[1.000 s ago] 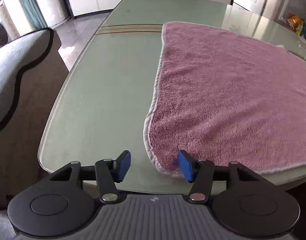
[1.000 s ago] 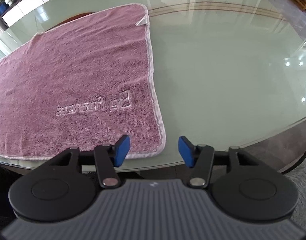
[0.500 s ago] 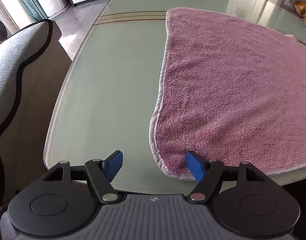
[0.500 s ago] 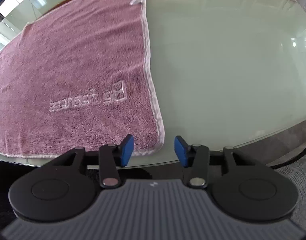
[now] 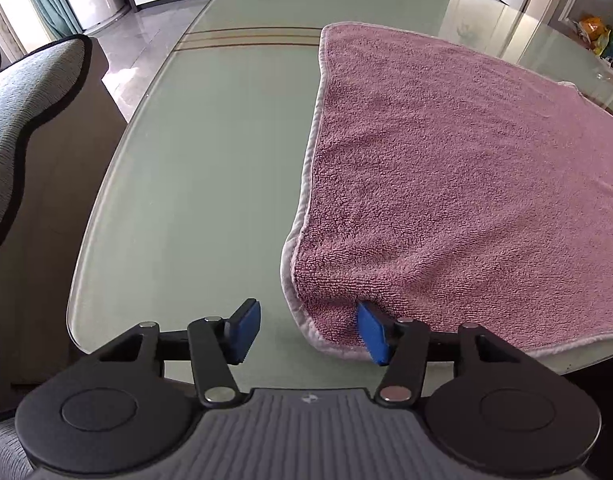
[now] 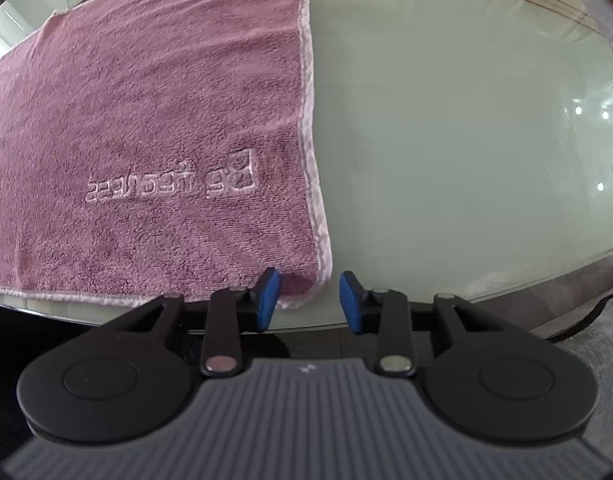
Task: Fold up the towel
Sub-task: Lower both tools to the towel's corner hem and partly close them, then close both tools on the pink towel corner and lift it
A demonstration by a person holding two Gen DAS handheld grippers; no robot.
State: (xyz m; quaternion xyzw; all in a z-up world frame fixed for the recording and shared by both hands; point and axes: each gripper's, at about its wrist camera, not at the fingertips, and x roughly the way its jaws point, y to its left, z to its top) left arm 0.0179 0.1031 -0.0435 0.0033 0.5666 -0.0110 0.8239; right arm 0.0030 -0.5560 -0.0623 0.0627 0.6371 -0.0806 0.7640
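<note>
- The towel (image 5: 458, 168) lies spread flat in a single layer on the glass table (image 5: 210, 168); no fold shows in either view, so the folding itself has not begun.
- Its near edge runs along the table's near rim, and its embossed lettering (image 6: 174, 184) sits close to the near right corner.
- The left gripper (image 5: 310, 334) is at the towel's near left corner. Its jaws stand apart and have just been closing a little: one pad rests on the cloth, which bunches up around it, while the other pad is off the towel on bare glass with the corner between them. Nothing is clamped yet.
- The right gripper (image 6: 308, 300) is at the towel's near right corner. Its jaws have just been closing and the gap is now narrow; one pad is over the cloth, the other beside the hem over glass, the corner's tip between them. A gap is visible, so I judge the corner not yet pinched.
- Done so far, by my reading: both grippers are lined up on the two near corners.
- Left: close on both corners, lift them, carry them over to the far edge, lay them down, then any further folds.
</note>
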